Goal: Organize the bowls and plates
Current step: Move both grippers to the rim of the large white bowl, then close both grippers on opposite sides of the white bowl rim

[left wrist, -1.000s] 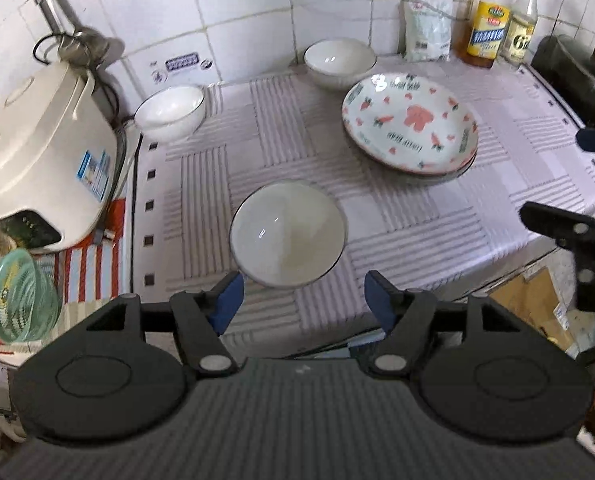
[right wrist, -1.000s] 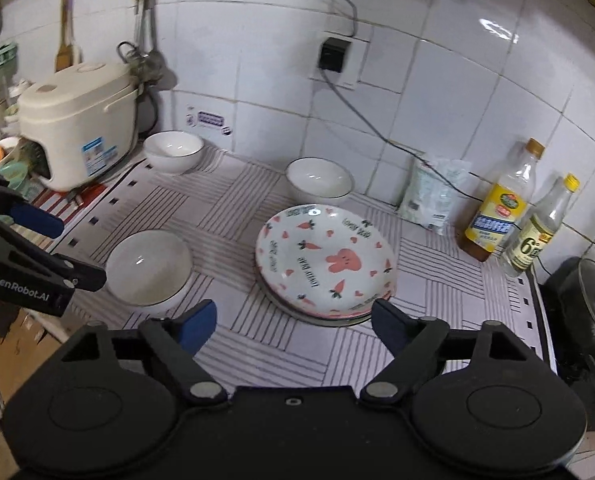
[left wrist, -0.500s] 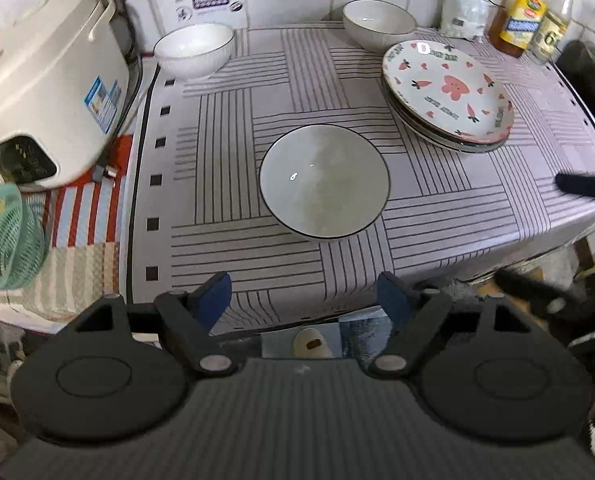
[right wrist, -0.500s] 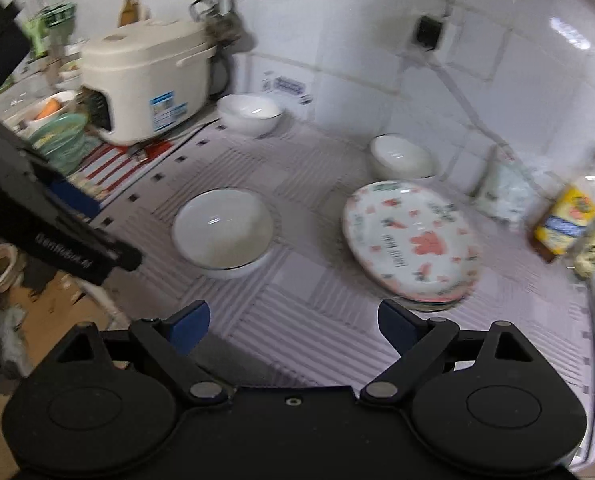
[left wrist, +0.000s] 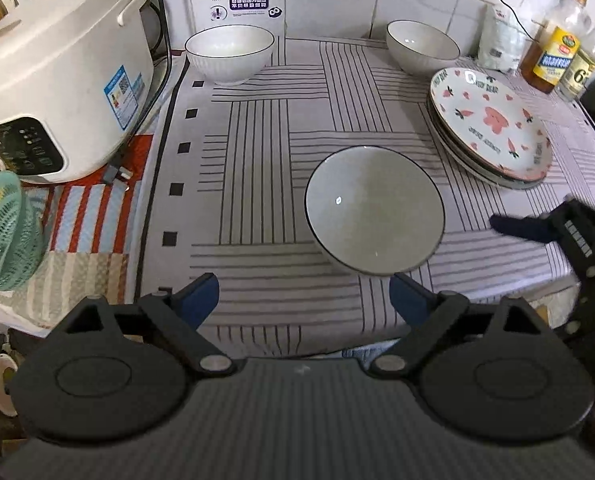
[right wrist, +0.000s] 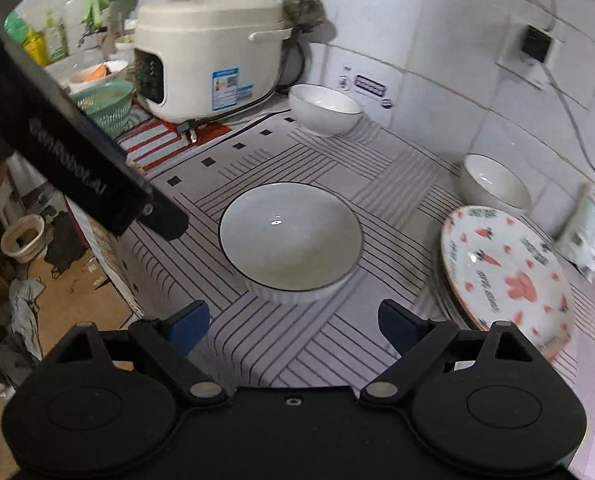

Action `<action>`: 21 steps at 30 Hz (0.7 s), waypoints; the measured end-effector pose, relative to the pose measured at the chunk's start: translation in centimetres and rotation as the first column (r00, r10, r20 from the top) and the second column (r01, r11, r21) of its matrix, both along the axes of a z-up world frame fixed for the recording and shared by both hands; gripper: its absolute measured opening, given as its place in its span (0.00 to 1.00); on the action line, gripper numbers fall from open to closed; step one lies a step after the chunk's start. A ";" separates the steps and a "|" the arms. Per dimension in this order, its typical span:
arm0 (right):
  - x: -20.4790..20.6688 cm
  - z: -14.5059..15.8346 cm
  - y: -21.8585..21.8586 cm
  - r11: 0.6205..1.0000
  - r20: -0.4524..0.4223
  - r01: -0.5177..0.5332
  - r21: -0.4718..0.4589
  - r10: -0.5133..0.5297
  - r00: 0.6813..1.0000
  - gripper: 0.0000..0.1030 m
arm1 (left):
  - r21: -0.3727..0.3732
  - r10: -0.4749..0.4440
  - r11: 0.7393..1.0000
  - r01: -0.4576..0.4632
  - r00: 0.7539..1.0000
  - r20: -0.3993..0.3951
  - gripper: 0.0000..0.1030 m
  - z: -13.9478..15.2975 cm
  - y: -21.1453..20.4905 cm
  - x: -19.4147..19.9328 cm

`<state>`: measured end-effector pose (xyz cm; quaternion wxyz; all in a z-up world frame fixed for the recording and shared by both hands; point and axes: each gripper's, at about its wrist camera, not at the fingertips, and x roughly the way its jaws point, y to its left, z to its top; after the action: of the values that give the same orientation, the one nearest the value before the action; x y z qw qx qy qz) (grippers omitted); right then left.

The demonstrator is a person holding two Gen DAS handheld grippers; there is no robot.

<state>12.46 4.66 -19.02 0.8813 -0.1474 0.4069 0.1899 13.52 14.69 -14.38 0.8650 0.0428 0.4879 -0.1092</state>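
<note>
Tiled kitchen counter, striped cloth point(left wrist: 257, 152): three bowls, one plate stack.
Near bowl point(left wrist: 374, 210) at front edge, empty; back bowls point(left wrist: 229, 53) point(left wrist: 422, 46) by the wall; plates point(left wrist: 491, 124) at right. Left gripper point(left wrist: 303, 300) and right gripper point(right wrist: 293, 324) both spread wide, holding nothing. Advice: pinch near bowl's rim squarely, lift level, nest into a back bowl.
</note>
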 end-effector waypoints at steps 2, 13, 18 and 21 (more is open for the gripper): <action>0.7 -1.3 0.0 0.999 0.006 0.009 0.038 -0.009 1.000 0.91 | -0.022 0.017 1.000 -0.017 1.000 -0.009 0.90 -0.8 0.0 1.0; 3.1 -6.7 0.2 0.992 0.055 0.066 0.103 -0.072 0.996 0.91 | -0.170 0.054 0.983 -0.068 0.995 -0.083 0.88 -5.5 1.4 5.3; 3.3 -7.4 -0.3 0.985 0.096 0.032 0.168 -0.049 0.994 0.91 | -0.176 0.052 0.983 -0.061 0.997 -0.055 0.86 -5.7 0.8 6.2; 3.6 -8.0 -0.3 0.979 0.104 0.028 0.202 -0.050 0.993 0.91 | -0.161 0.040 0.986 -0.048 0.998 -0.055 0.62 -5.8 0.1 6.8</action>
<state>16.08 4.32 -27.04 0.9160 -0.0599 0.3402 0.2043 20.34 14.79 -20.20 0.8548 -0.0413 0.5006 -0.1303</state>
